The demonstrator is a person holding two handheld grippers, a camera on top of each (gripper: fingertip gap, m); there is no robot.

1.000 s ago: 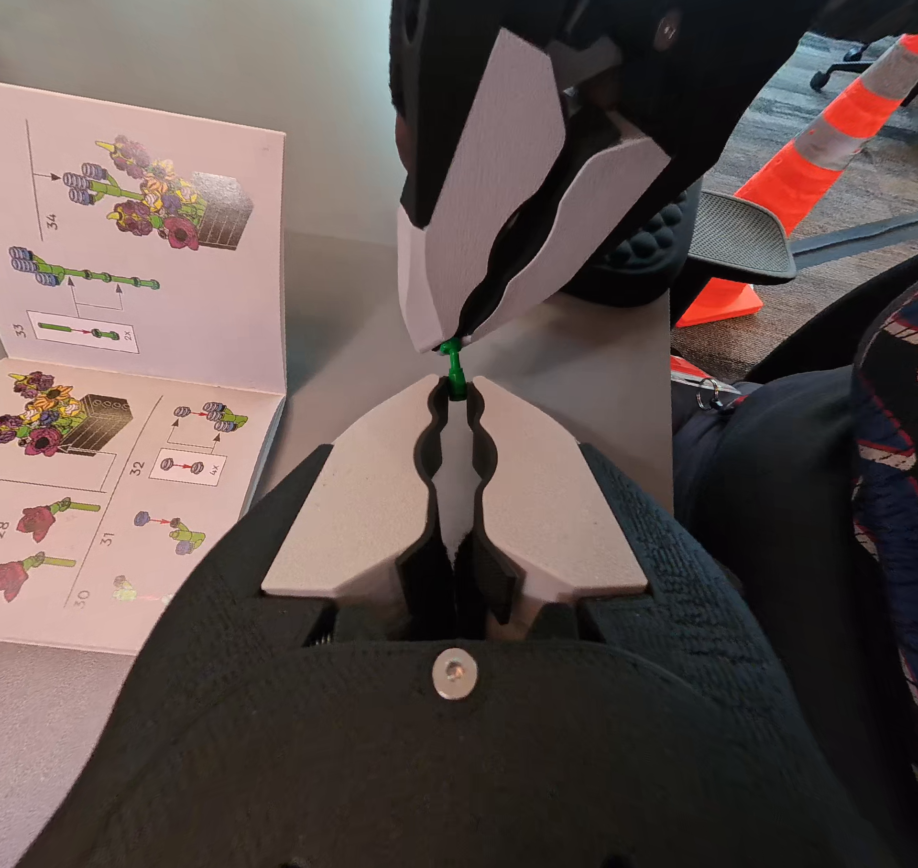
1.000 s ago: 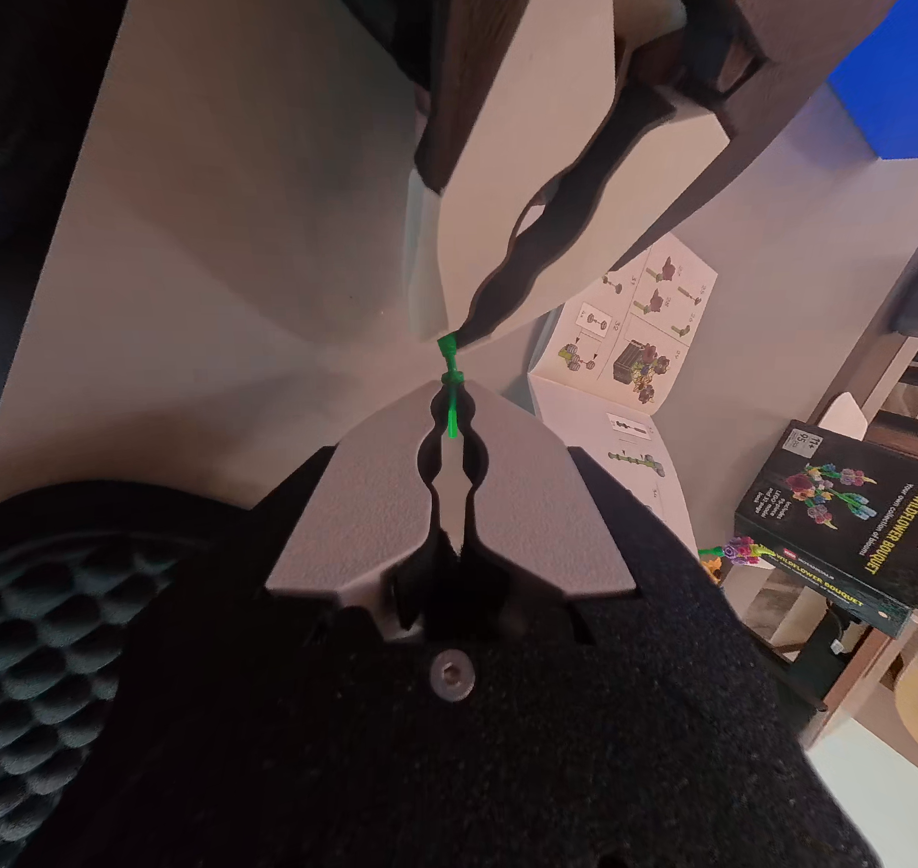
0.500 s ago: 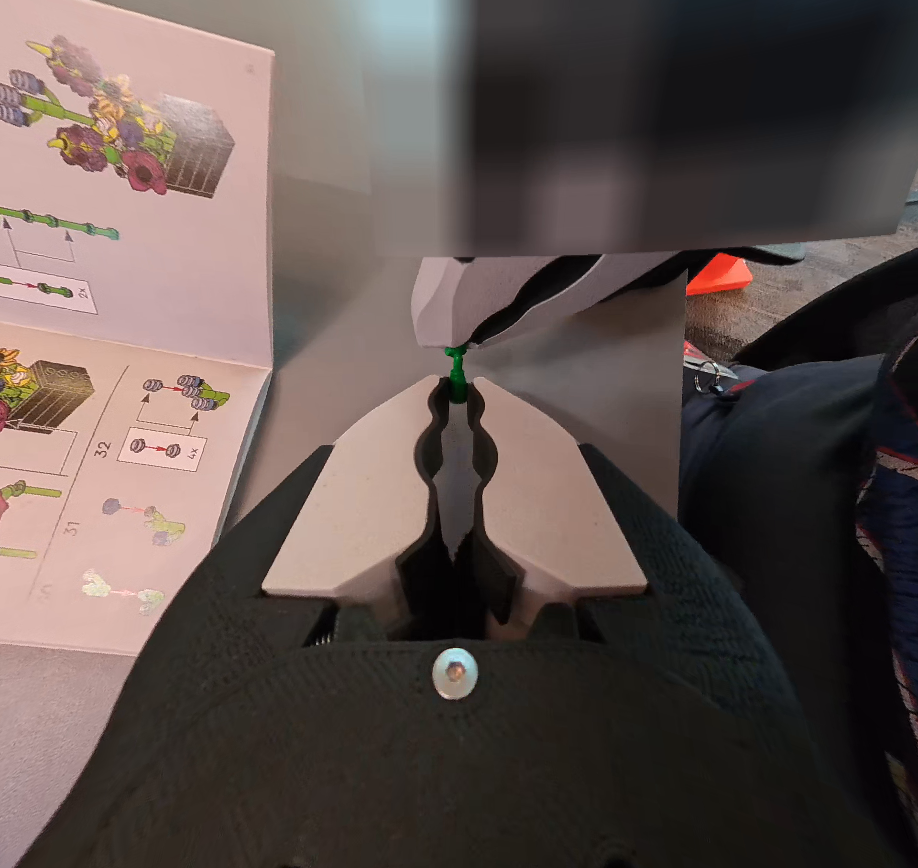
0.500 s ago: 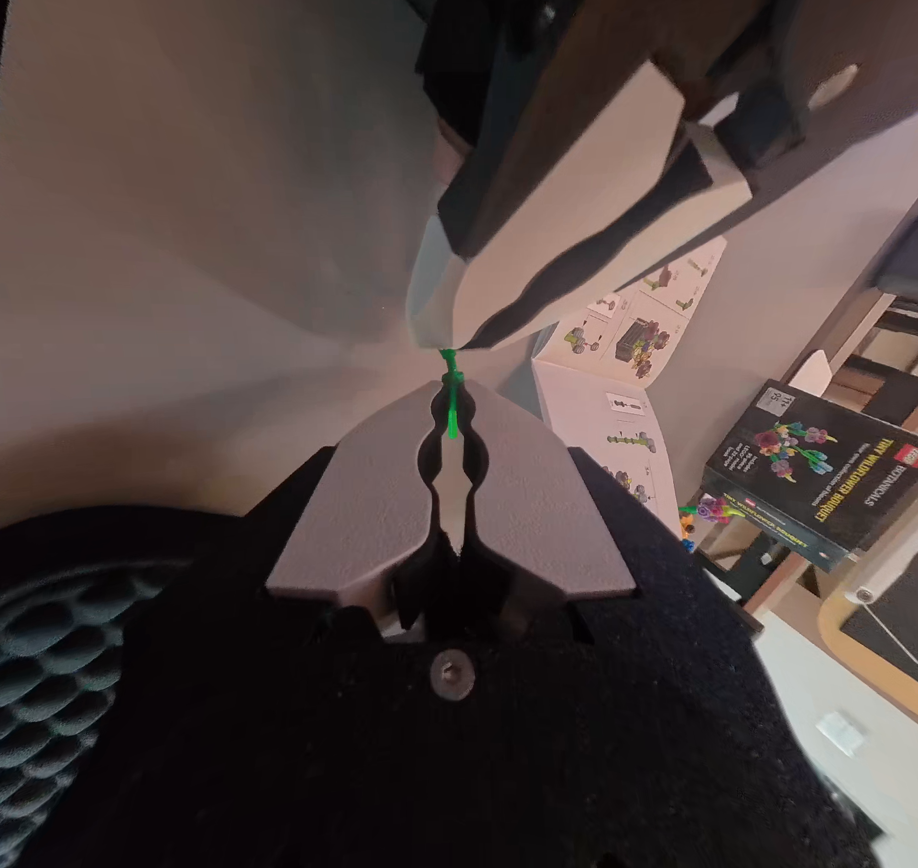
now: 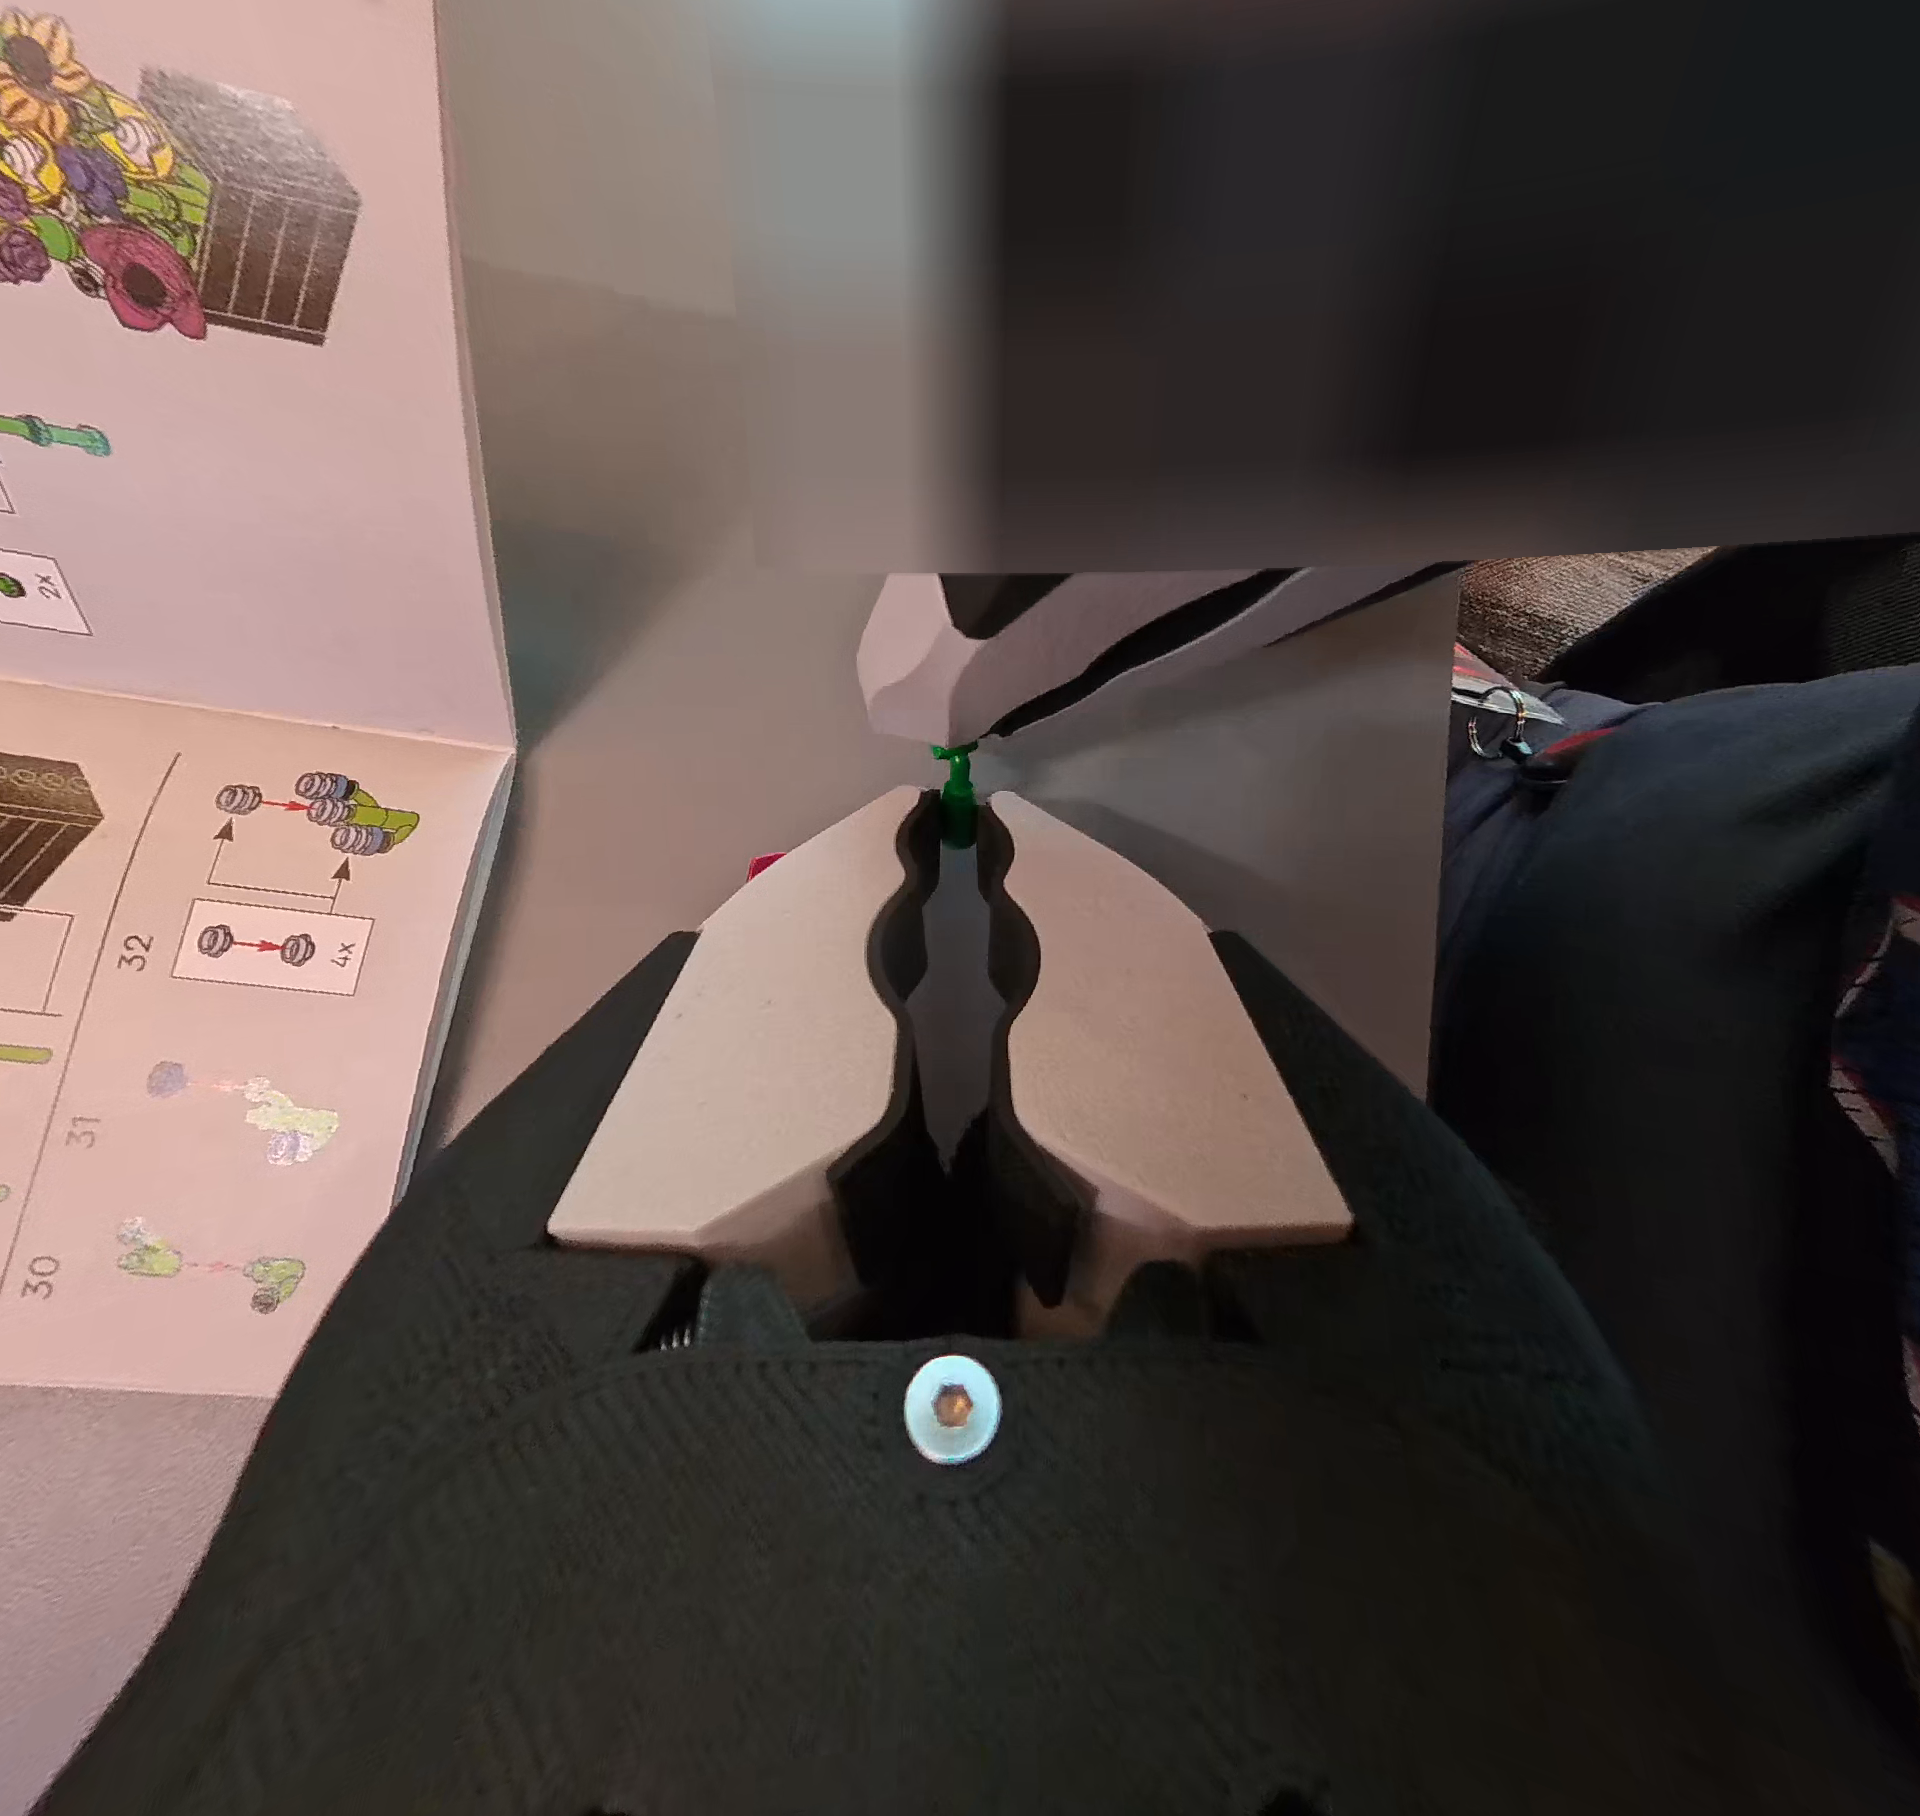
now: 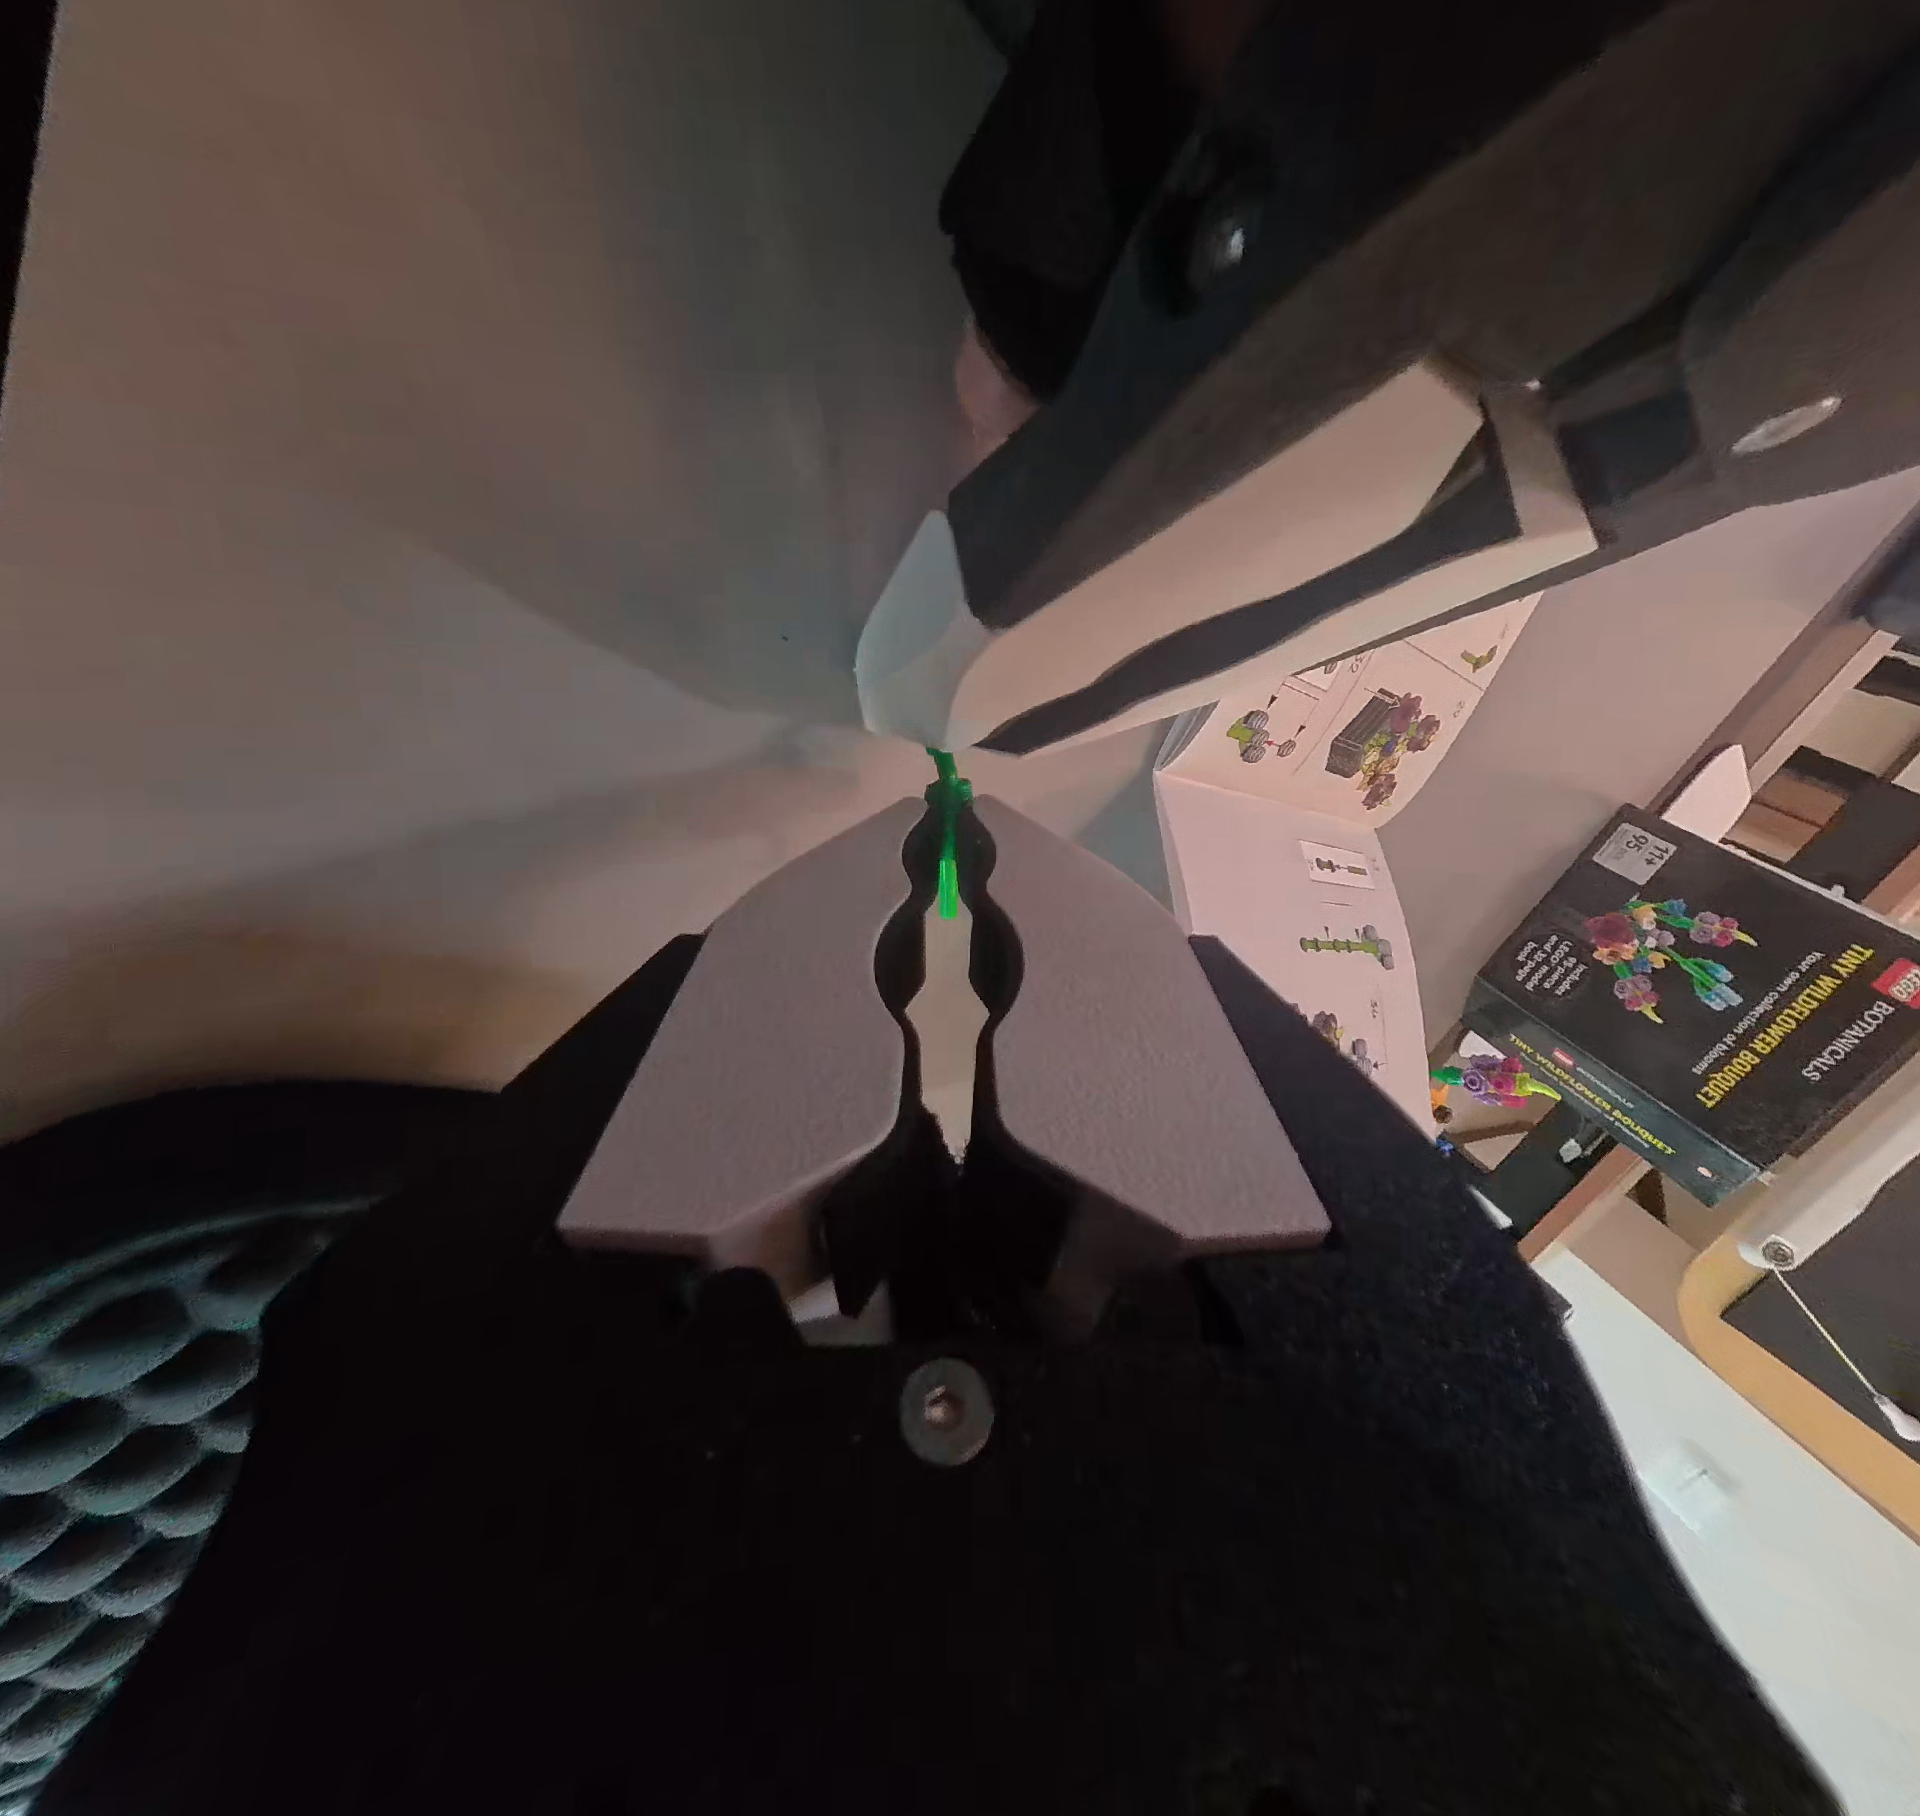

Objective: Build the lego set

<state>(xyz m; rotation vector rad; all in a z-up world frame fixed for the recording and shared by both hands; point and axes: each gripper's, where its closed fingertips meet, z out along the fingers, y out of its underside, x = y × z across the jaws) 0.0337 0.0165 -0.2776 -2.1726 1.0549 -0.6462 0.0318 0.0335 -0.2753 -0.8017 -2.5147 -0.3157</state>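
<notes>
Two green stem pieces (image 5: 956, 802) meet tip to tip in mid-air above the worktop's (image 5: 644, 727) near edge, not resting on it. Left claw (image 5: 954, 816) clamped on one end, right claw (image 6: 945, 810) clamped on the other. Joint looks partly seated. Push straight along the stem axis, no twisting, thin part could bend. Instruction booklet (image 5: 260, 623) lies open at the worktop's left edge.
</notes>
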